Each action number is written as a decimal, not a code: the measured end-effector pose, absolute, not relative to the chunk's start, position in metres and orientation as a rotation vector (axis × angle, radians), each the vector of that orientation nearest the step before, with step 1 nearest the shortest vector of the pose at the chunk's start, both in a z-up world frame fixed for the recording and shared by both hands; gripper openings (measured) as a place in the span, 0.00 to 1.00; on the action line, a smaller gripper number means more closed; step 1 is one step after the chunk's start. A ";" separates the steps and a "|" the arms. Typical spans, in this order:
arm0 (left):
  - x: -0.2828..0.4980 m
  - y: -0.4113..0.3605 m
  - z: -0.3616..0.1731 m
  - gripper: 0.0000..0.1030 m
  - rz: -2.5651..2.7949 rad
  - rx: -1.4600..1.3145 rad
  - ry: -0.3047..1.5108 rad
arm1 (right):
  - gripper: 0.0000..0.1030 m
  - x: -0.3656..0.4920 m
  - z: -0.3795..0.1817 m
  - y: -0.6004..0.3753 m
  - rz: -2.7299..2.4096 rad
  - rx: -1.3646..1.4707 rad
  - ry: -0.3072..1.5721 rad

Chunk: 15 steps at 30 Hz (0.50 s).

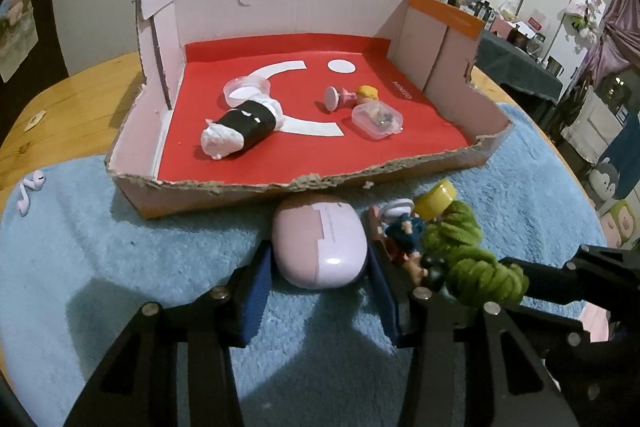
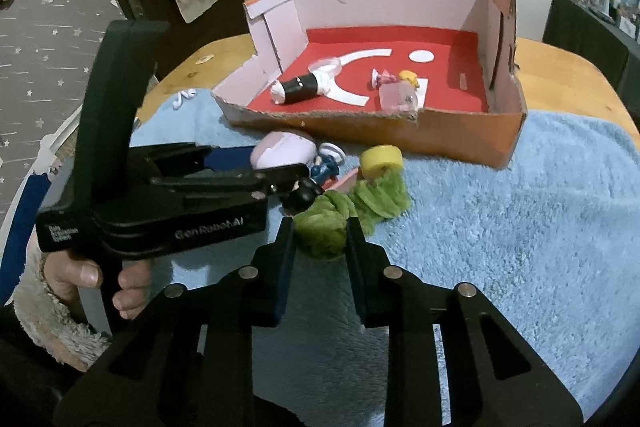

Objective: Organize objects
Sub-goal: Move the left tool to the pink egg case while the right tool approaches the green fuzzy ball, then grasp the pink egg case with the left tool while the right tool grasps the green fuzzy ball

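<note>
Left wrist view: wooden counter (image 1: 80, 87) carries it all, largest thing in shot, showing bare at far left.
Blanket: fluffy blue blanket (image 1: 120, 259) spreads over the near part of the counter, and the loose items sit on it.
Box: cut-down cardboard box (image 1: 448, 43) with a red floor sits at the far edge of the blanket, its torn front wall facing us.
Inside the box: a black-and-white roll (image 1: 240, 127) lies near left, a clear round cup (image 1: 246, 89) touching its far end; a small pink figure (image 1: 340, 98) lies on its side to the right, a clear plastic case (image 1: 378, 121) just near of it.
Left tool: left tool (image 1: 320, 287) has its blue pads on either side of the lilac earbud case (image 1: 320, 239), closed onto it, case resting on the blanket just in front of the box.
Right tool: right tool (image 2: 320, 239) is clamped onto the green yarn bundle (image 2: 324, 227), pads pressing both sides, right beside the left tool.
Yellow cap: yellow cap (image 2: 381, 159) sits at the far end of the yarn.
Blue figure: small blue toy figure (image 1: 406, 227) lies between the lilac case and the yarn.
Earbuds: two pale earbuds (image 1: 30, 191) lie on the blanket's far left, well apart from the rest.
Hand: a hand (image 2: 92, 279) in a fleecy sleeve grips the left tool's handle.
</note>
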<state>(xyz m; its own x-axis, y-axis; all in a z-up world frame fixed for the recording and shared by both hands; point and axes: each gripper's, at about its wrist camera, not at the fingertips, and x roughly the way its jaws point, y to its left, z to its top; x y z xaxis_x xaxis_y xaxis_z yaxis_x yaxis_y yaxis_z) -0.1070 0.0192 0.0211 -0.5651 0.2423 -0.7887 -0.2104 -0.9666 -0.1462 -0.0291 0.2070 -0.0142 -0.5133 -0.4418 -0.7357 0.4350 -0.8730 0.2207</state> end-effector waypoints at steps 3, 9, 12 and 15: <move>-0.103 0.016 0.024 0.43 2.573 -1.293 -0.067 | 0.23 -0.029 -0.012 0.205 -2.361 1.144 -0.013; -0.096 0.007 0.026 0.27 2.551 -1.286 -0.117 | 0.23 -0.030 -0.008 0.204 -2.360 1.130 -0.018; -0.095 0.006 0.024 0.23 2.538 -1.292 -0.125 | 0.23 -0.032 -0.008 0.202 -2.359 1.127 -0.020; -0.096 0.008 0.019 0.23 2.548 -1.311 -0.095 | 0.23 -0.032 -0.009 0.200 -2.353 1.134 -0.017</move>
